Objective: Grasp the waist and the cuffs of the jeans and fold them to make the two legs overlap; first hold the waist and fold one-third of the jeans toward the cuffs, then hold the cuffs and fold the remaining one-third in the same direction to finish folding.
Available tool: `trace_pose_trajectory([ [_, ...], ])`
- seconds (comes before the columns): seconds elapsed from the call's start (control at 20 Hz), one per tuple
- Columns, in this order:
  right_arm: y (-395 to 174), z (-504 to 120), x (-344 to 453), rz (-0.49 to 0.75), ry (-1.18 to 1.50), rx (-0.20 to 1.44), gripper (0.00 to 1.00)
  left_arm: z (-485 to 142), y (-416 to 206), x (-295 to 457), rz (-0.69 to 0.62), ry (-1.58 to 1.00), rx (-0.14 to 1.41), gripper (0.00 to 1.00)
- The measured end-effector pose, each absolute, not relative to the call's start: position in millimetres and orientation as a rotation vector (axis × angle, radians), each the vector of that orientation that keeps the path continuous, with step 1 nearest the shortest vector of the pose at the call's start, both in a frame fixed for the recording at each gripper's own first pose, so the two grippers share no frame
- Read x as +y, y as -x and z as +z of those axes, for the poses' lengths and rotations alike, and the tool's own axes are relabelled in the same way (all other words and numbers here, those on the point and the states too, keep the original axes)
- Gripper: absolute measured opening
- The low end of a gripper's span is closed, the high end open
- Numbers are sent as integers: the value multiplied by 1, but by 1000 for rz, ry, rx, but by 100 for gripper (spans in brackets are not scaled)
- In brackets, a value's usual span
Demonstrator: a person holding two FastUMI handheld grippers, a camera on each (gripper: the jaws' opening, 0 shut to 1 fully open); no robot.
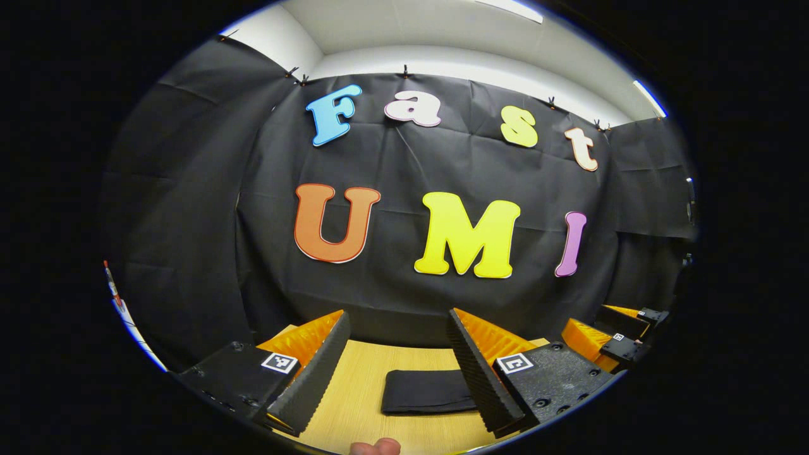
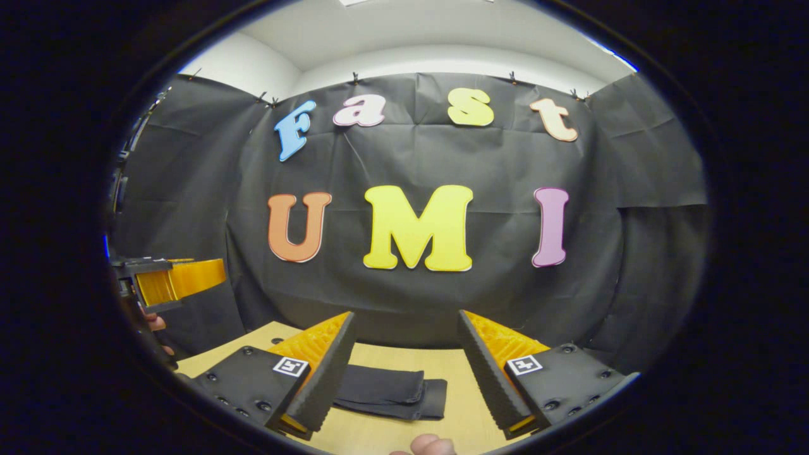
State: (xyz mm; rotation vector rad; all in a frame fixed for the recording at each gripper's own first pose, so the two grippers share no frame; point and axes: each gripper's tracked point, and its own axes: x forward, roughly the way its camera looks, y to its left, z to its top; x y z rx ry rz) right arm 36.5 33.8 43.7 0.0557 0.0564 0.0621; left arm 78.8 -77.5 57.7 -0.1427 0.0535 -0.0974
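Observation:
The dark jeans (image 1: 426, 392) lie folded into a small flat bundle on the wooden table (image 1: 366, 373). In the left gripper view my left gripper (image 1: 398, 373) hangs above the table, open, with the bundle low between its fingers and partly behind the right finger (image 1: 477, 373). In the right gripper view the jeans (image 2: 392, 392) lie below and left of centre, and my right gripper (image 2: 404, 379) is open and holds nothing. The right gripper (image 1: 622, 338) appears at the far right of the left gripper view; the left gripper (image 2: 170, 281) sits at the left edge of the right gripper view.
The black cloth wall (image 1: 411, 189) stands close behind the table's far edge. A fingertip (image 1: 376, 447) pokes in at the bottom of the left gripper view, another fingertip (image 2: 430, 444) at the bottom of the right gripper view. A hand (image 2: 155, 325) holds the left gripper.

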Motion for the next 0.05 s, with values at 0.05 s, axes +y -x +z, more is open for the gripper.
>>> trace_pose_trajectory([
  [0.05, -37, 44, 33, 62, -55, 54, 94, 59, -78, -77, -95, 143, 52, 89],
])
